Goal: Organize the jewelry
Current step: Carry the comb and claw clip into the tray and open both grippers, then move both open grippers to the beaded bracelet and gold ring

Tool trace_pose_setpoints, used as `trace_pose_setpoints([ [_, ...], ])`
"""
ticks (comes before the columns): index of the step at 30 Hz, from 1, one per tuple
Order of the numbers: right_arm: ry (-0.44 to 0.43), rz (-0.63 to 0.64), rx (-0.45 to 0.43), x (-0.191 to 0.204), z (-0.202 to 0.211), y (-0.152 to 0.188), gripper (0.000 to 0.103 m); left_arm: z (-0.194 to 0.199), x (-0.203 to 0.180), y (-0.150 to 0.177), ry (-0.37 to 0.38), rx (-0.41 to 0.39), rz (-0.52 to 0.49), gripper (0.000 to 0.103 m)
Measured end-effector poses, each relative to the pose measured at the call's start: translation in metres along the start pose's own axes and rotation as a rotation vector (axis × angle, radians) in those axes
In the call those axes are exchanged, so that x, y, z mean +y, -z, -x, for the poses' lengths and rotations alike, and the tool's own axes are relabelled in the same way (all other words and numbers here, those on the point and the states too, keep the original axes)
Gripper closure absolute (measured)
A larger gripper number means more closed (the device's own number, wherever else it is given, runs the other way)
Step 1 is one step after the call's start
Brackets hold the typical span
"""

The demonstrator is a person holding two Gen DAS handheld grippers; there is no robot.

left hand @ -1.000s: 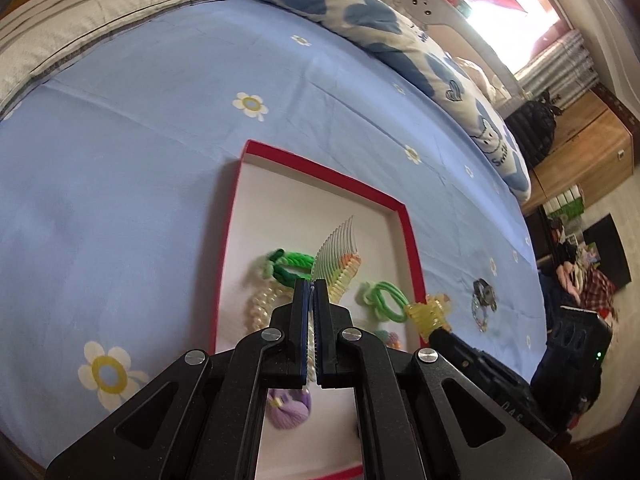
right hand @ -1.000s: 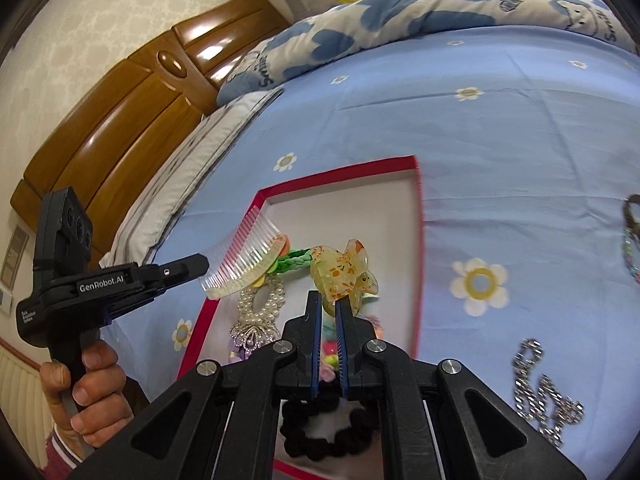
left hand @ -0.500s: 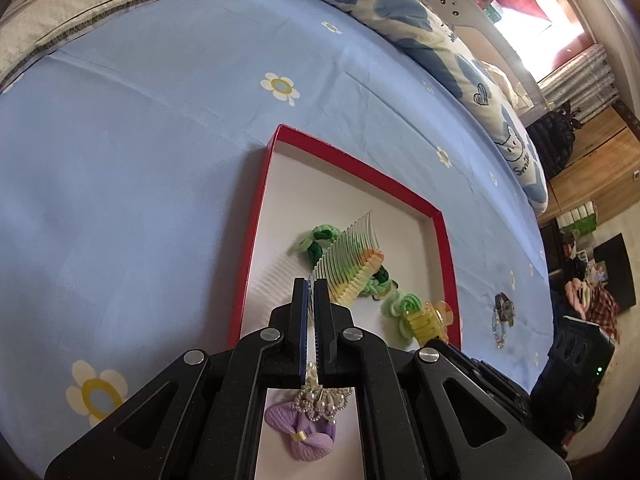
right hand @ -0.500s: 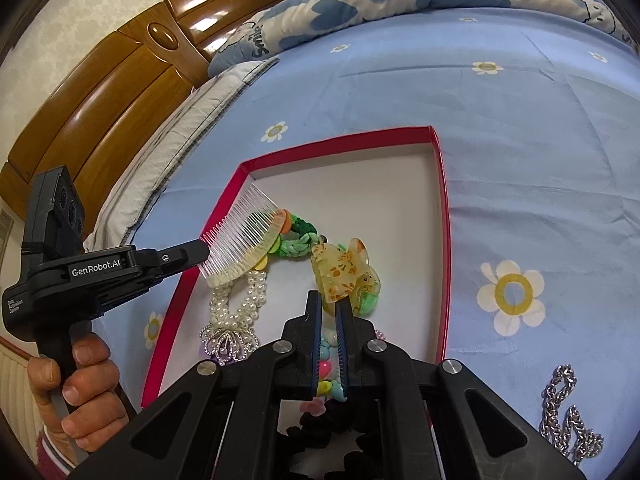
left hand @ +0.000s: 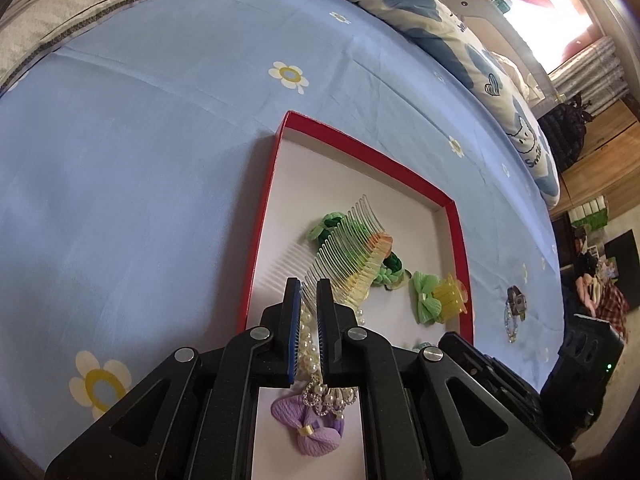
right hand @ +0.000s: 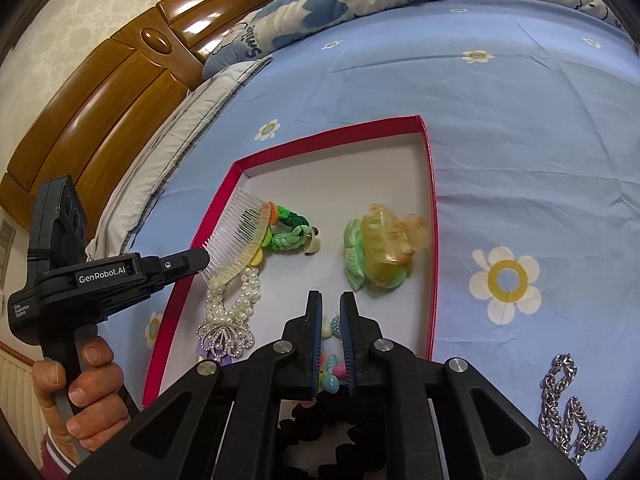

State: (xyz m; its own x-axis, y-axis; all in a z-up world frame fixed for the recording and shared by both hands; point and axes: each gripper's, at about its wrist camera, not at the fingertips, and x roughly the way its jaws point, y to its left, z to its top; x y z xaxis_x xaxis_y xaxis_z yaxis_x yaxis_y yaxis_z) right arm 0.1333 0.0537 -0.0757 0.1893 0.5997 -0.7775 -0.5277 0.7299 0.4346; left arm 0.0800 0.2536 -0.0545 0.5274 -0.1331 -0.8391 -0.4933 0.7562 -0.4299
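Note:
A red-rimmed box [left hand: 267, 200] [right hand: 433, 208] with a white floor lies on the blue bedsheet. My left gripper [left hand: 308, 286] [right hand: 200, 258] has its jaws slightly parted, and the clear hair comb [left hand: 348, 248] [right hand: 240, 236] rests at its tips, lying over a green braided hair tie [right hand: 290, 230]. My right gripper [right hand: 331, 298] is open and empty. The yellow claw clip [right hand: 390, 248] [left hand: 450, 298] lies blurred on a green bow [right hand: 354, 258] just ahead of it. A pearl necklace [right hand: 230, 304], a purple flower [left hand: 310, 428] and a black scrunchie [right hand: 320, 426] also lie in the box.
A silver chain [right hand: 568, 404] lies on the sheet right of the box. A small bracelet [left hand: 514, 308] lies beyond the box's right rim in the left wrist view. Pillows and a wooden headboard [right hand: 116, 92] stand at the bed's head.
My right gripper opened and let go of the yellow claw clip, which dropped onto the green bow. My left gripper's jaws parted around the comb, which now lies lower in the box.

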Motion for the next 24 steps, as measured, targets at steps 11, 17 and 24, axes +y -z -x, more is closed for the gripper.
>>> trace_pose_setpoints([
  [11, 0.01, -0.015, -0.015, -0.002, 0.004, -0.003, 0.091, 0.006, -0.003, 0.003, -0.016, 0.002, -0.013, 0.082],
  [17, -0.011, -0.031, -0.033, -0.002, 0.019, 0.0, 0.078, 0.011, -0.005, 0.008, -0.03, 0.01, -0.019, 0.067],
  [24, -0.023, -0.07, -0.087, -0.013, 0.059, 0.012, 0.065, 0.029, -0.016, 0.021, -0.029, -0.012, -0.049, 0.059],
])
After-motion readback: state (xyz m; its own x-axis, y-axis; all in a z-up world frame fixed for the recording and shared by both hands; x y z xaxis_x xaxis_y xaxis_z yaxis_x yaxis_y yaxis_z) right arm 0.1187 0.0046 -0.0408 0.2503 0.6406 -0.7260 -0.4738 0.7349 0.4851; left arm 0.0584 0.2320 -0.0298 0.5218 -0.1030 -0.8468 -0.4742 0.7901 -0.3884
